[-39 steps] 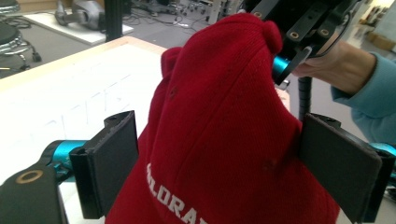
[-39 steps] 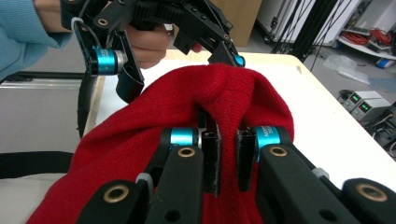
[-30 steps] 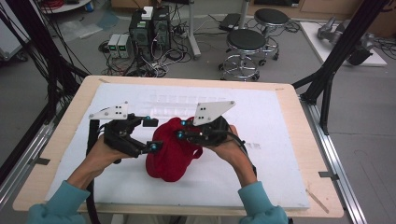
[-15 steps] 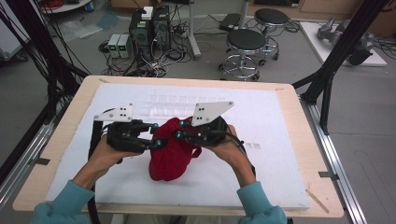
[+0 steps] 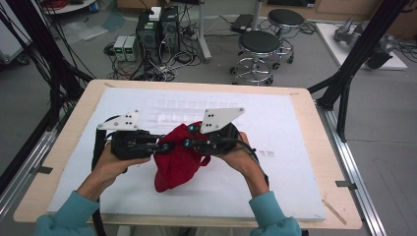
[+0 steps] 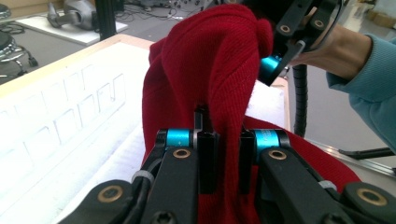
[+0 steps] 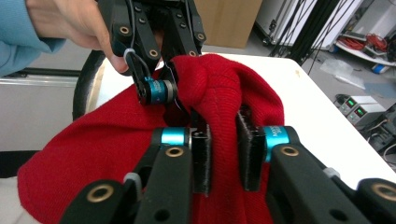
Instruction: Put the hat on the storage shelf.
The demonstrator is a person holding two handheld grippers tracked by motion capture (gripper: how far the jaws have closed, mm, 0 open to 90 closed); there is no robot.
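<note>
A red knit hat [image 5: 177, 167] is held up off the white mat [image 5: 295, 128] between both grippers. My left gripper [image 5: 164, 146] comes in from the left; its jaws have just closed and pinch a fold of the hat [image 6: 219, 70] between the pads [image 6: 224, 128]. My right gripper [image 5: 189, 142] faces it from the right. Its jaws have just been opening a little, and a thick fold of the hat [image 7: 224, 88] still fills the gap between the pads [image 7: 222, 123]. The two sets of fingertips are almost touching each other.
A clear tray with several compartments [image 5: 172, 105] lies on the mat just behind the hat. The mat covers a wooden table [image 5: 324, 147]. Stools [image 5: 258, 44], electronics boxes [image 5: 157, 29] and cables stand on the floor beyond the table's far edge.
The left gripper's jaws, wide open a second ago, have closed onto the hat's left side. The hat's top is now bunched between the two grippers. Both hands stayed in place.
</note>
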